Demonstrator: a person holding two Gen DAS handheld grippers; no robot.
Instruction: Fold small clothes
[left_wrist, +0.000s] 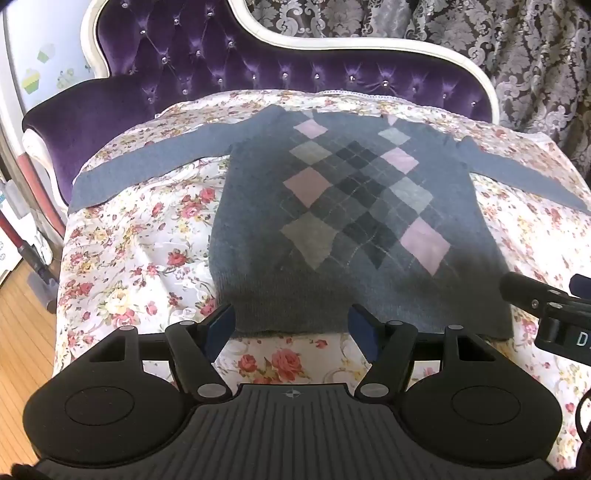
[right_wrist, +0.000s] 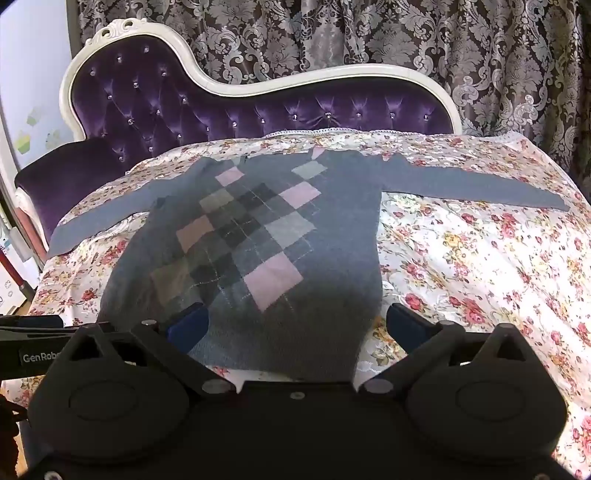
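Flowered bedspread (left_wrist: 140, 266) lies bare beside the flat grey argyle wool sweater (left_wrist: 343, 221), sleeves spread; left gripper (left_wrist: 291, 328) and right gripper (right_wrist: 295, 325) gape unclenched over its hem

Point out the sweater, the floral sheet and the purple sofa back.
sweater (left_wrist: 258, 280): left wrist view, plain grey lower body.
floral sheet (right_wrist: 461, 258): right wrist view, bare patch.
purple sofa back (right_wrist: 147, 107): right wrist view, tufted velvet.
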